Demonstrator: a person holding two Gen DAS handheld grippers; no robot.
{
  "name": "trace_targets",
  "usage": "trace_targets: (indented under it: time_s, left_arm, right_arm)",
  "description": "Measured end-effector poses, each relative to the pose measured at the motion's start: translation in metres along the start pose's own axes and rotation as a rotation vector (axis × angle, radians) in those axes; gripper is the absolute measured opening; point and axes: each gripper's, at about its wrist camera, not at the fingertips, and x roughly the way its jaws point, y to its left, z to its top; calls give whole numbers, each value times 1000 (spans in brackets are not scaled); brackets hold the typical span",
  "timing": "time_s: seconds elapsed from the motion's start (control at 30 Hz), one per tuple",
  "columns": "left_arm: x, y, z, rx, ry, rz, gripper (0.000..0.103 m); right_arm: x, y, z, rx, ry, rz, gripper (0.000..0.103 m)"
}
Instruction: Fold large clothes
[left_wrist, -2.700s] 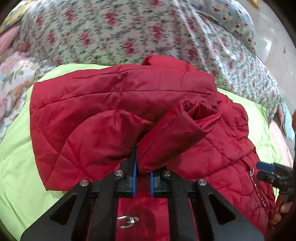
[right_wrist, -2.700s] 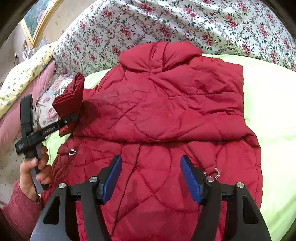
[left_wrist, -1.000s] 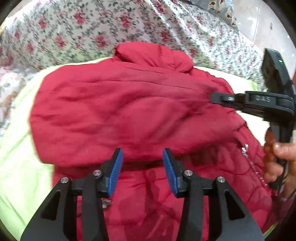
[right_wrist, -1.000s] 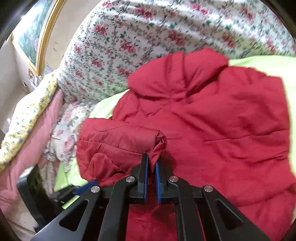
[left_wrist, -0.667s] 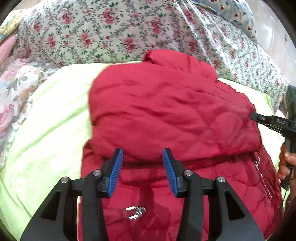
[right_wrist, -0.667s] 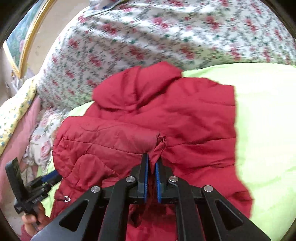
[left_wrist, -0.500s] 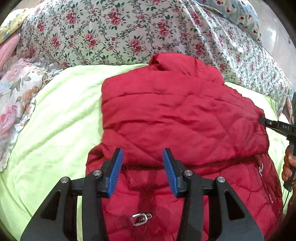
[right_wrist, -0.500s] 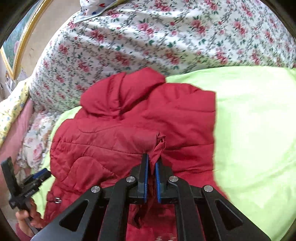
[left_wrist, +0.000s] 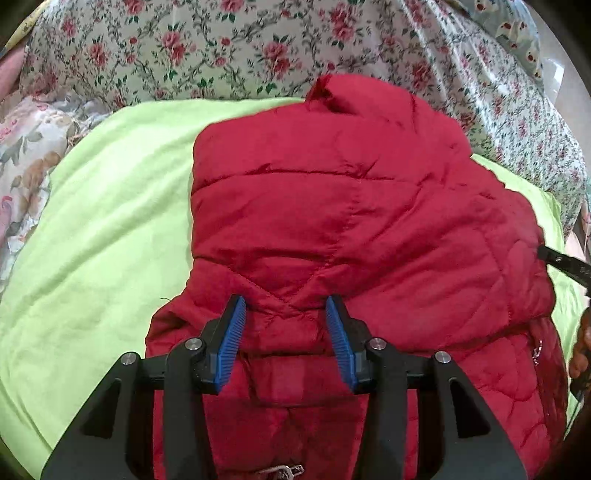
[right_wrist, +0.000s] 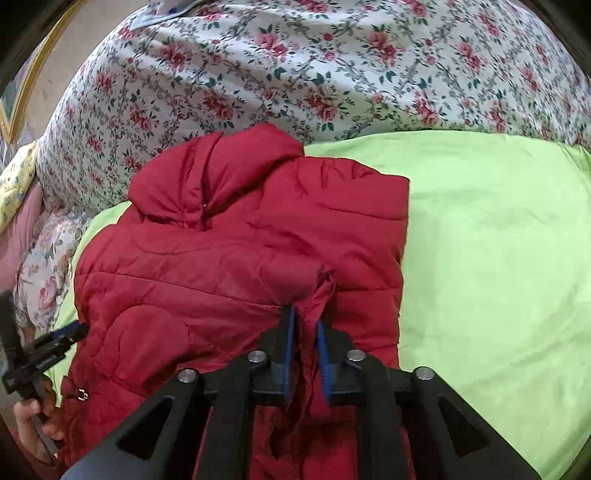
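Sleeve (right_wrist: 207, 295) now folded across red jacket (left_wrist: 351, 206), right gripper (right_wrist: 304, 325) jaws just easing open, seemingly loose around cuff, left gripper (left_wrist: 284, 306) half-open, empty.

Quilted red jacket (left_wrist: 332, 221) of faintly glossy padded cloth; matt lime-green cotton-like sheet (right_wrist: 498, 240); soft floral-printed cloth quilt (right_wrist: 332, 74); ribbed blue pads (left_wrist: 231, 343) on matt black plastic fingers

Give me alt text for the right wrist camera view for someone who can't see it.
The right hand-held gripper, its jaws just opening, has a fold of a red quilted jacket between its blue pads. The jacket lies on a lime-green blanket below a floral quilt; the left hand-held gripper shows at left.
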Motion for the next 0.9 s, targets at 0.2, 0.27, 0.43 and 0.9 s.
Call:
trace_targets:
  time_s: [0.2, 0.27, 0.43, 0.9]
  left_arm:
    - [5, 2, 1, -5, 14, 2, 48]
    - [6, 3, 2, -5, 16, 5, 48]
    - [4, 5, 3, -9, 23, 8, 49]
    - [6, -15, 42, 28, -7, 59, 52]
  right_arm:
    - [-49, 14, 3, -30, -158, -51, 23]
    - [-60, 27, 2, -52, -189, -10, 26]
    - [-22, 63, -14, -151, -56, 62, 29]
    - [42, 45, -28, -114, 61, 9, 28]
